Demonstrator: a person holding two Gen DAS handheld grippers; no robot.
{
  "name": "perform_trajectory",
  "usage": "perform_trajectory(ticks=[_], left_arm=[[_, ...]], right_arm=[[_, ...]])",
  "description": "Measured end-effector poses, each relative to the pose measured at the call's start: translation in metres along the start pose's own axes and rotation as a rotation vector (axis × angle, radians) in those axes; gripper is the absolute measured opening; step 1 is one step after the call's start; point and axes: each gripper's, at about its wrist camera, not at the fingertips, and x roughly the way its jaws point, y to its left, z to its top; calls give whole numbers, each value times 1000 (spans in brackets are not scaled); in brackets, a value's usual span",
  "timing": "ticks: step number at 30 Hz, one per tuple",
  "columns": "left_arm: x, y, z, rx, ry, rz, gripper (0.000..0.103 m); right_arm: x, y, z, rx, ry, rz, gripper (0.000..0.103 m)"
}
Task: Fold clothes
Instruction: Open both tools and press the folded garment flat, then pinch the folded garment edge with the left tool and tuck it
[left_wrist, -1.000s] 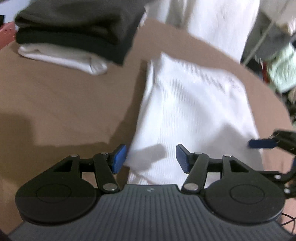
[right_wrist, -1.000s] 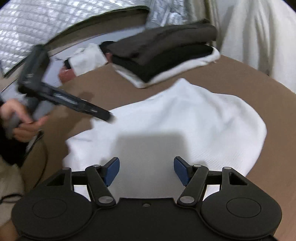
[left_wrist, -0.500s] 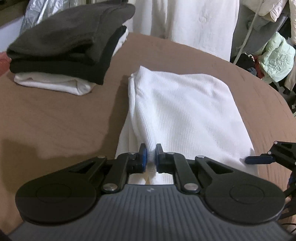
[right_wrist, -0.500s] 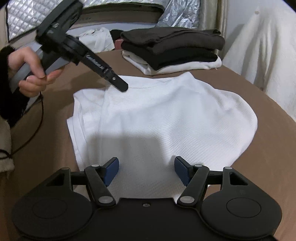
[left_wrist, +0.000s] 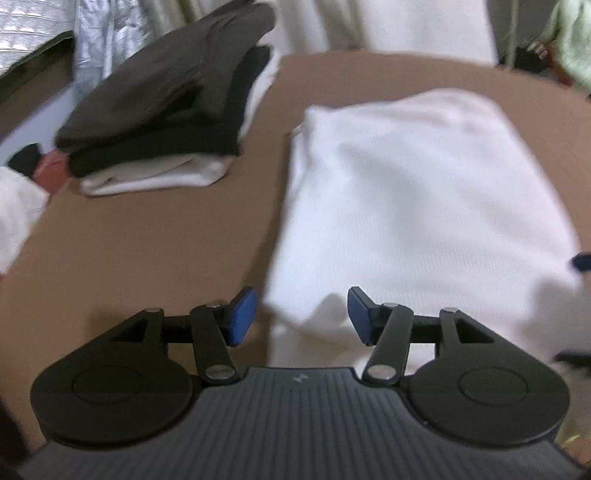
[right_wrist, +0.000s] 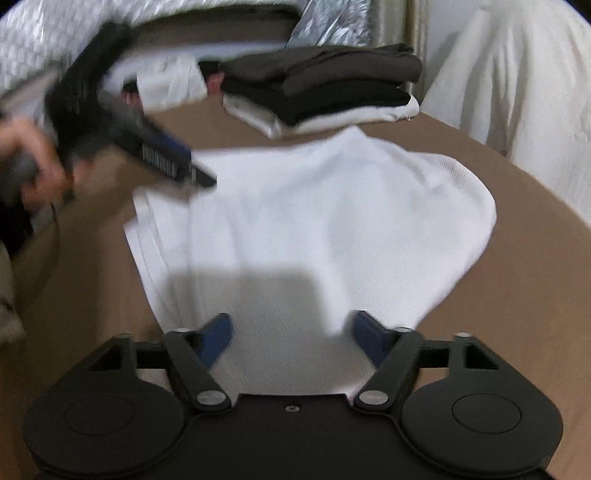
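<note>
Item: white garment (left_wrist: 417, 206), half-folded, lying on the brown table (left_wrist: 147, 236) directly ahead of both grippers.

Left gripper (left_wrist: 299, 317): jaws opening, nothing between the pads; the garment's near edge is sitting just beyond them.

Right gripper (right_wrist: 291, 339): jaws opening wide, hovering over the cloth's near end, gripping nothing.

Step in hand: apparently between folds (both tools free). The next move is likely calling for pinching an edge and carrying it across.

Stack of folded clothes (right_wrist: 325, 88): resting farther ahead, apart from the garment.

Obscured: motion blur is softening the seams; the layers underneath are staying hidden.
</note>
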Motion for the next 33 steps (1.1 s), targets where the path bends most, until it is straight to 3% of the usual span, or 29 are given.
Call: perform_trajectory(ticks=[1, 2, 3, 7, 9, 13, 15, 17, 21, 25, 27, 28, 30, 33], left_arm=[[-2, 1, 1, -17, -11, -30, 47], [-1, 2, 2, -33, -19, -54, 33], [0, 3, 3, -48, -25, -81, 26], [10, 10, 4, -131, -10, -240, 12], [23, 15, 4, -200, 18, -305, 14], [38, 12, -1, -173, 68, -206, 16], [32, 14, -1, -185, 60, -217, 24], [23, 19, -1, -198, 38, -208, 42], [5, 38, -4, -254, -8, -181, 50], [4, 43, -5, -223, -19, -127, 51], [3, 39, -6, -172, -22, -86, 46], [4, 35, -5, -142, -22, -69, 36], [2, 30, -3, -112, -26, -72, 33], [4, 35, -4, -158, -16, -116, 33]], right_arm=[[0, 0, -2, -1, 3, -4, 84], [-1, -2, -2, 11, 2, 2, 84], [-2, -5, -3, 24, 1, 8, 84], [-3, -13, -5, 70, 5, 32, 85], [-3, -16, -8, 95, 7, 43, 86], [2, -26, -13, 186, 16, 76, 88], [4, -30, -15, 237, 22, 96, 88], [2, -32, -18, 259, 22, 101, 88], [-9, -31, -21, 227, 1, 68, 88], [-18, -35, -24, 229, -13, 43, 88], [-19, -38, -26, 228, -11, 34, 88], [-19, -39, -26, 229, -10, 31, 88], [-18, -42, -26, 238, -10, 33, 88], [-16, -46, -24, 241, -11, 30, 88]])
